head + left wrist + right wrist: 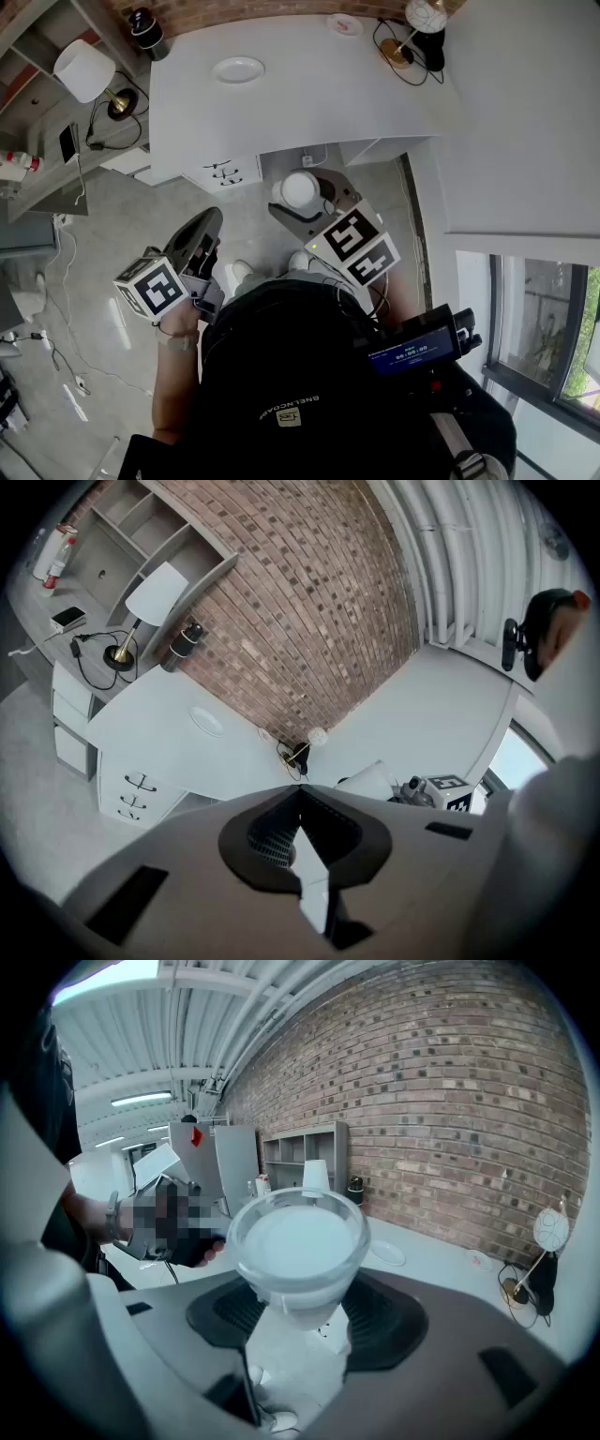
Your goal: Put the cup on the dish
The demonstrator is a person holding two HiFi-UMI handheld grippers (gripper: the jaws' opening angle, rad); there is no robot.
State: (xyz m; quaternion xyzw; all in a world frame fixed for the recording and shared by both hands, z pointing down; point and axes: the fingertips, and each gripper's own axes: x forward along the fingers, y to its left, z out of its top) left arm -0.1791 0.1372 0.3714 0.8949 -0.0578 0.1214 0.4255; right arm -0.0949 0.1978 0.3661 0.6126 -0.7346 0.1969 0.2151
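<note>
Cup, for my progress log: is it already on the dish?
No, the right tool holds the cup, far from the dish.

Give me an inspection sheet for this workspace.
Surface: white desk, corner-shaped.
Job's things: cup held off the desk; dish on the desk, nothing on it.
Clutter: small plate, globe lamp, dark jar along the far edge.
Grippers: right hand-held gripper shut on cup; left hand-held gripper shut, nothing in it.
Cables: lamp cord looped on the desk.
Surroundings: brick wall, shelf lamp, drawers.
</note>
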